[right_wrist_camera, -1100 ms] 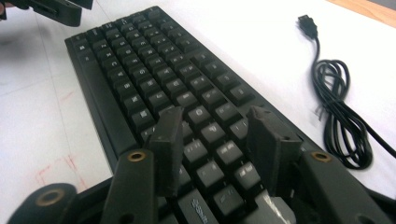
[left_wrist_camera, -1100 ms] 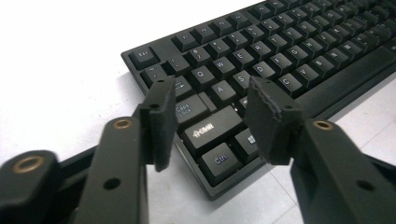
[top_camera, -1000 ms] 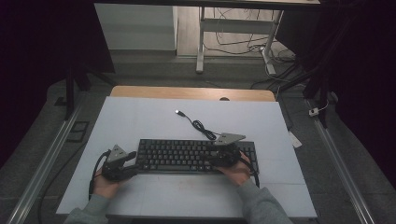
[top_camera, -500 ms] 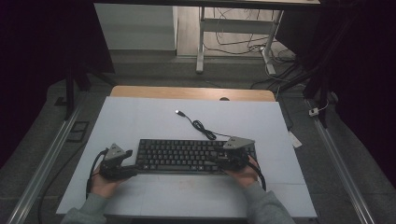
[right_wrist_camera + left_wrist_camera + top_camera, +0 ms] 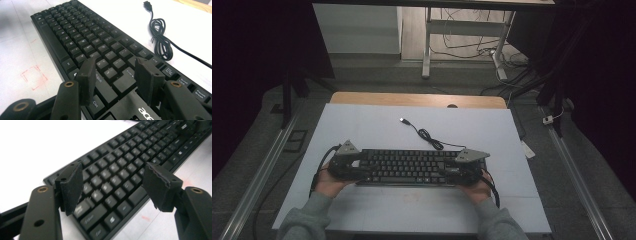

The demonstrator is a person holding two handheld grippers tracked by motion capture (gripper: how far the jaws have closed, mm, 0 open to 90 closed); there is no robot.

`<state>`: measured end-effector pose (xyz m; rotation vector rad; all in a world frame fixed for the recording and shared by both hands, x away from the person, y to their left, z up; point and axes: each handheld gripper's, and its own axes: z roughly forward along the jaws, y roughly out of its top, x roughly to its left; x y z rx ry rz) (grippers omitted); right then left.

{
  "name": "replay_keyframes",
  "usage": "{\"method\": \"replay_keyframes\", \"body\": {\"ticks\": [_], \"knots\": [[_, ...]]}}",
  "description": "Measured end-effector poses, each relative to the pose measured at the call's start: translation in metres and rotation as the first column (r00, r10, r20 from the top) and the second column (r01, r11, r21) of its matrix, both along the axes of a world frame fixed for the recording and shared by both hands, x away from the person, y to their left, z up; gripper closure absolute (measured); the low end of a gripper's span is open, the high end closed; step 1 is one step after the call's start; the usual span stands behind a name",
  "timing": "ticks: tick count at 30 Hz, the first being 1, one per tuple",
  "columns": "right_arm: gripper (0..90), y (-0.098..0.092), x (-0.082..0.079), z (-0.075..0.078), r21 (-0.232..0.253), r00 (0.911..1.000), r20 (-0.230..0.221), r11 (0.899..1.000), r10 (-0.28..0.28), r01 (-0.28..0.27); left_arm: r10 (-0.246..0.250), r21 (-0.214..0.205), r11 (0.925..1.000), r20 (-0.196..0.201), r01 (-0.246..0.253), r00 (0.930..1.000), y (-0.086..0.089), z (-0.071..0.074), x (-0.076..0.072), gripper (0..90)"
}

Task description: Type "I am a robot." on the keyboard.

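Note:
A black keyboard lies flat on the white table top, with a hand at each end. My left gripper is over its left end. In the left gripper view it hovers above the keys; its jaws have just been opening and stand wide, pressing on nothing. My right gripper is over the right end. There it stands open above the keys around Enter, gripping nothing. The keyboard's cable runs back in a loose coil to a USB plug.
A wooden strip edges the table's far side. Metal rails run along both sides. A faint red square mark is drawn on the table top beside the keyboard's front edge. Desk legs and loose cables lie beyond.
My left gripper has lifted and shifted in over the keyboard's left end, and its jaws stand wider. My right gripper slid slightly to the right. The keyboard stays where it was.

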<state>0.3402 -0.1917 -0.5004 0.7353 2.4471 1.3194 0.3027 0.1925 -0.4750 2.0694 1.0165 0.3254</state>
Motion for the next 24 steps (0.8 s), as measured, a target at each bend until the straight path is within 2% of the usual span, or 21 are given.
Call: {"method": "replay_keyframes", "body": {"ticks": [3, 6, 9, 13, 20, 21, 22, 24], "knots": [[52.5, -0.004, -0.003, -0.001, -0.002, 1.0000, 0.000, 1.000, -0.007, 0.007, -0.028, -0.014, 0.9995, -0.003, 0.028, 0.9996, -0.006, -0.001, 0.002, 34.3], [52.4, -0.006, -0.005, -0.002, -0.004, 0.9999, 0.002, 1.000, -0.015, 0.015, -0.056, 0.016, 0.9983, -0.016, 0.056, 0.9983, -0.014, -0.006, 0.002, 35.4], [52.3, -0.006, -0.003, -0.002, 0.004, 1.0000, 0.005, 1.000, -0.005, 0.005, -0.095, 0.023, 0.9951, -0.030, 0.096, 0.9950, -0.023, -0.011, 0.001, 38.7], [52.0, -0.004, -0.002, -0.004, -0.013, 1.0000, 0.004, 1.000, 0.001, -0.001, -0.141, 0.020, 0.9896, -0.035, 0.142, 0.9894, -0.034, -0.014, 0.000, 45.2], [51.6, -0.002, -0.002, -0.005, -0.009, 0.9999, 0.003, 1.000, 0.012, -0.011, -0.198, 0.061, 0.9776, -0.058, 0.201, 0.9785, -0.052, -0.025, -0.002, 67.3], [51.5, -0.002, -0.002, -0.005, -0.008, 0.9999, 0.004, 1.000, 0.010, -0.010, -0.204, 0.067, 0.9760, -0.061, 0.207, 0.9771, -0.054, -0.026, -0.003, 74.5], [51.5, -0.002, -0.002, -0.005, -0.008, 1.0000, 0.003, 1.000, 0.009, -0.008, -0.203, 0.072, 0.9757, -0.064, 0.207, 0.9771, -0.055, -0.027, -0.003, 74.5], [51.5, -0.003, -0.001, -0.004, -0.011, 1.0000, 0.002, 1.000, 0.007, -0.007, -0.202, 0.083, 0.9749, -0.063, 0.206, 0.9774, -0.057, -0.029, -0.003, 82.0]]}}
